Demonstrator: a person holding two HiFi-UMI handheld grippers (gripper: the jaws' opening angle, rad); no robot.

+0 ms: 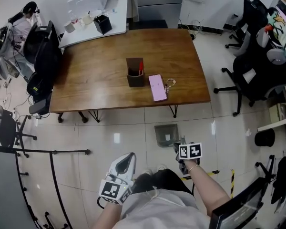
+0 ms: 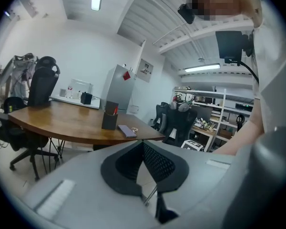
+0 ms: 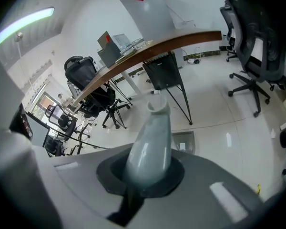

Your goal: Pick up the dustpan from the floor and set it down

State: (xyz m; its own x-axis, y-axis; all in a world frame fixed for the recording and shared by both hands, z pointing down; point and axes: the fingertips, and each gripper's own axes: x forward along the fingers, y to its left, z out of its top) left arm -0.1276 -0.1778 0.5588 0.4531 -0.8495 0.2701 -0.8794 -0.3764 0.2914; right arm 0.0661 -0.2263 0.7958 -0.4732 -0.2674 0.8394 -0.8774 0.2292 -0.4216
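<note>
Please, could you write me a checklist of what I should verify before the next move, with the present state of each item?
1. The right tongs are shut on the pale handle: ok.
2. The pale handle is joined to the dustpan: cannot tell.
3. The dustpan lies flat on the floor: ok.
4. The left tongs are shut, with nothing between them: ok.
5. The table leg stands apart from the dustpan: ok.
</note>
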